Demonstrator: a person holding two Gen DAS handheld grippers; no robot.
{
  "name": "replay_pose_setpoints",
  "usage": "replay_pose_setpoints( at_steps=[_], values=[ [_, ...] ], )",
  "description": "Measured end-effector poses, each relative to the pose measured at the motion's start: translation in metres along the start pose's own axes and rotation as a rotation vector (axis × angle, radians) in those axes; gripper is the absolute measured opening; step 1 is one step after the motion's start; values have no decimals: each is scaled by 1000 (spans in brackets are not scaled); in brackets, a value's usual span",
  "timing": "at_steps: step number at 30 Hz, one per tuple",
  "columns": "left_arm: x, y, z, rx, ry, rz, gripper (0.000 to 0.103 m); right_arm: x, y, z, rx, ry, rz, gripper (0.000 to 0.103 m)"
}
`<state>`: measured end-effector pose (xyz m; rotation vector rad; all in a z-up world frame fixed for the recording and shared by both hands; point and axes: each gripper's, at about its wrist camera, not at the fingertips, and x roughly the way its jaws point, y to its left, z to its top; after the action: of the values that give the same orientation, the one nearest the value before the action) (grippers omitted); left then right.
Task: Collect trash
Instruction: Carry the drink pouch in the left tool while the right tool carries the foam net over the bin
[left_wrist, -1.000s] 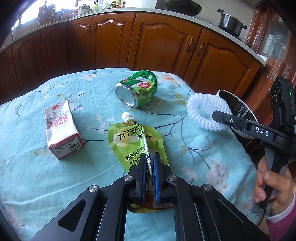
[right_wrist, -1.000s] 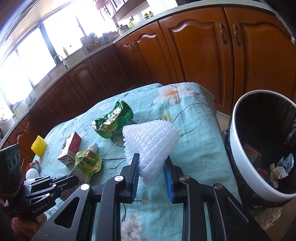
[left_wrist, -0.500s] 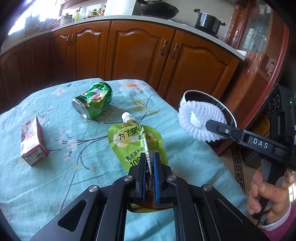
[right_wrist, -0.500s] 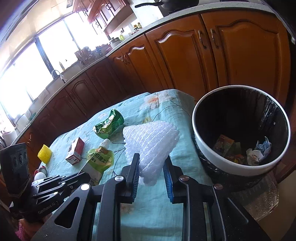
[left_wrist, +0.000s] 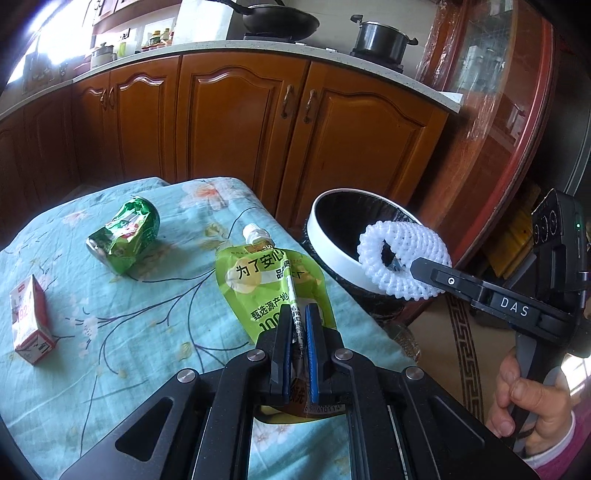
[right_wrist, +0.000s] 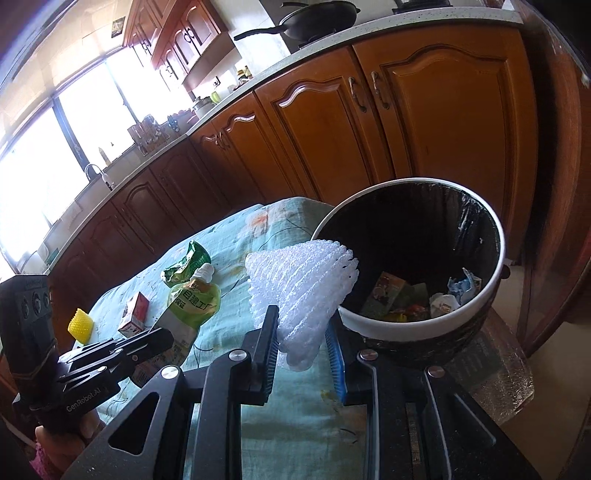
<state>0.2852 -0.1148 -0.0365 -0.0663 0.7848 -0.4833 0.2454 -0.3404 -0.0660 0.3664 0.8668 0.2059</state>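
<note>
My left gripper (left_wrist: 298, 314) is shut on a green drink pouch (left_wrist: 258, 280) with a white cap, held above the table's right edge; the pouch also shows in the right wrist view (right_wrist: 192, 299). My right gripper (right_wrist: 301, 321) is shut on a white foam fruit net (right_wrist: 299, 284), held at the near rim of the white trash bin (right_wrist: 491, 291). In the left wrist view the net (left_wrist: 402, 258) hangs over the bin's rim (left_wrist: 332, 251). The bin has a black liner and several pieces of trash inside.
On the teal flowered tablecloth (left_wrist: 110, 332) lie a crushed green can (left_wrist: 125, 236), a small red and white carton (left_wrist: 29, 325) and, in the right wrist view, a yellow foam net (right_wrist: 79, 323). Wooden cabinets (left_wrist: 240, 122) stand behind. The bin stands on the floor by the table's corner.
Both grippers have swung right toward the bin with their loads. The foam net now reaches the bin's rim, and the pouch has moved to the table's right edge.
</note>
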Motion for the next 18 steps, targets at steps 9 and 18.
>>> replay_pose_setpoints(
  at_steps=[9, 18],
  values=[
    [17, -15, 6, 34, 12, -15, 5, -11, -25, 2, 36, -23, -34, 25],
    [27, -29, 15, 56, 12, -30, 5, -18, -41, 4, 58, -35, -49, 25]
  ],
)
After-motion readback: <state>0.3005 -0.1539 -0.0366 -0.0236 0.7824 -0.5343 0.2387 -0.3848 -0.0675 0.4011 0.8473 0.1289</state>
